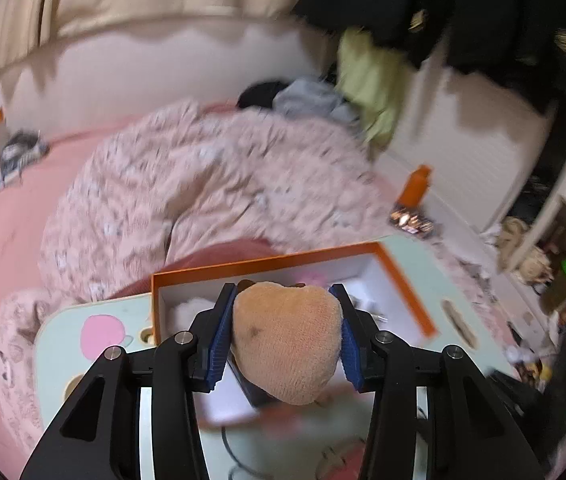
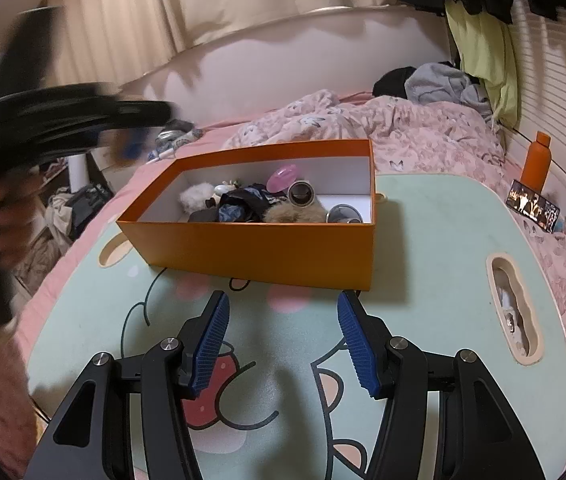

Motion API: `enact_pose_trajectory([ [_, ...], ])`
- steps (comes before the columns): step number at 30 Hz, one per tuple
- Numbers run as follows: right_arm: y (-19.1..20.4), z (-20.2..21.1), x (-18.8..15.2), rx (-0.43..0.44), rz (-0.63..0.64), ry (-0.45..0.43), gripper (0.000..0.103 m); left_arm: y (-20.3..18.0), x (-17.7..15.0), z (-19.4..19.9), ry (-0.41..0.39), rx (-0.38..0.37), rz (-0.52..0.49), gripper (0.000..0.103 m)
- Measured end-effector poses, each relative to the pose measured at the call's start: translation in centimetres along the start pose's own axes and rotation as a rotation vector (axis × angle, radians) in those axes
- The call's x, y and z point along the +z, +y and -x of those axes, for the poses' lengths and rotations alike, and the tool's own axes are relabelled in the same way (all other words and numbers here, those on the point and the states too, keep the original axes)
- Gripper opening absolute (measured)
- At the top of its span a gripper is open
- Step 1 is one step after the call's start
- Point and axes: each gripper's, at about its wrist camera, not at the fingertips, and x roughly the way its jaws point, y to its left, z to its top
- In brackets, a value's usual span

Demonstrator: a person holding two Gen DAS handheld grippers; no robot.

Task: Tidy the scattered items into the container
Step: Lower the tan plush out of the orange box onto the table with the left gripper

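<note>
Over the near end of the orange box (image 1: 407, 280), left gripper (image 1: 285, 334) is clamped on a tan plush toy (image 1: 289, 340), blue pads pressing into both its sides, so the jaws sit partway closed around it. Left wrist view is motion-blurred; toy hangs above the box's white interior, not in it.

Right gripper (image 2: 283, 344) hovers near side of the box (image 2: 251, 248), over the mint-green cartoon tabletop (image 2: 443, 264), jaws parted with nothing between them.

Box sits on that tabletop on the bed. Inside: white fluffy ball (image 2: 195, 198) at left, dark cloth bundle (image 2: 243, 204) in the middle, pink oval thing (image 2: 283, 176) at the far wall, brown fur piece (image 2: 295, 212), two metal rings (image 2: 302, 194) toward the right.

Orange bottle (image 2: 537, 160) stands on the bed, far right, well apart from the box.
</note>
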Motion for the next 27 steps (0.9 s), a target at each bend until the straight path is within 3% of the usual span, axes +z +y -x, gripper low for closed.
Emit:
enact_pose_trajectory([
  [5,-0.4,-0.1,-0.2,0.0,-0.02,0.006,0.056,-0.9,-5.4,2.5,-0.003,-0.101,0.013,0.047],
  [9,-0.6,-0.4,-0.4,-0.004,-0.025,0.017,0.056,-1.4,-9.3,-0.1,0.089,-0.033,0.029,0.047],
  [13,-0.7,-0.3,-0.5,-0.002,-0.027,0.017,0.057,-1.5,-11.5,-2.7,0.126,0.016,0.034,0.047],
  [17,-0.7,-0.3,-0.6,-0.001,-0.029,0.019,0.057,-1.2,-12.6,-4.2,0.105,0.07,0.064,0.055],
  [18,-0.8,-0.2,-0.6,-0.002,-0.032,0.018,0.057,-0.9,-12.7,-4.4,0.109,0.064,0.08,0.061],
  [24,-0.9,0.4,-0.3,0.004,-0.038,-0.01,0.056,1.0,-14.1,-3.5,0.037,-0.025,0.195,0.075],
  [27,-0.3,1.1,0.9,0.018,-0.011,-0.049,0.042,1.4,-14.8,-2.9,0.005,-0.053,0.218,0.075],
])
